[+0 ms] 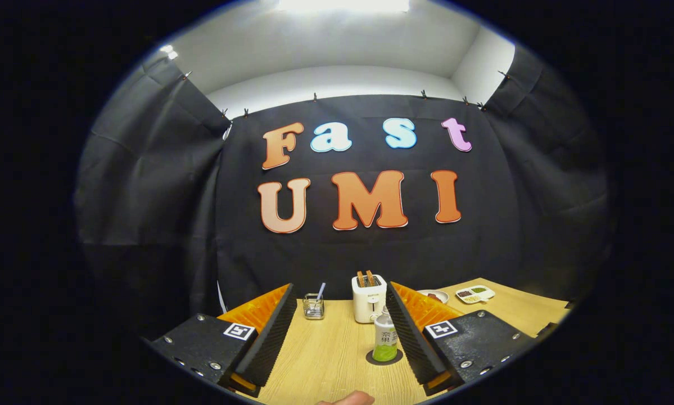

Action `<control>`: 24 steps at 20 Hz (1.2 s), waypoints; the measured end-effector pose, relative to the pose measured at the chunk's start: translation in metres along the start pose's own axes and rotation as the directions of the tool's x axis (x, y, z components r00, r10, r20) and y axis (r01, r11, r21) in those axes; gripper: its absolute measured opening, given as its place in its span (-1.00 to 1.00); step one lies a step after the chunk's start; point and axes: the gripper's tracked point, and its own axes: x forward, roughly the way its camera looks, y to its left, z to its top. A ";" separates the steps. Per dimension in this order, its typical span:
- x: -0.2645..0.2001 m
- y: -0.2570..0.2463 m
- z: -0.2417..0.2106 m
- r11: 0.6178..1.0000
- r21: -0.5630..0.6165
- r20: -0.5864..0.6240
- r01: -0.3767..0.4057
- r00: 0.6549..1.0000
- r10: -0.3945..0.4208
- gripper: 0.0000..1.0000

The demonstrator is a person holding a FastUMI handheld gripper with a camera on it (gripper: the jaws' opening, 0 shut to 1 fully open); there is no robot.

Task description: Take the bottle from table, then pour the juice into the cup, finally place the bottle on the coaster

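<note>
A small clear bottle [385, 337] with a white label and green juice in its bottom stands upright on a dark round coaster [384, 358] on the wooden table [325, 354]. It sits just inside the right finger [407, 332], close to it but apart as far as I can tell. My gripper [339, 315] is open wide, with nothing pressed between its fingers. A clear glass cup [313, 306] with a straw in it stands further back, near the left finger's tip.
A white toaster [369, 298] with two slices of toast stands behind the bottle. Beyond the right finger lie a small plate [435, 295] and a white divided dish [475, 293]. A fingertip [349, 398] of a person shows at the table's near edge.
</note>
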 end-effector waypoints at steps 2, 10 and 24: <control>-0.005 0.016 0.015 1.000 -0.021 0.037 -0.024 0.999 0.025 0.88; -0.001 0.053 0.018 0.992 -0.121 0.091 -0.036 0.995 0.047 0.89; -0.009 0.045 -0.006 0.988 -0.157 0.049 0.006 0.999 0.001 0.90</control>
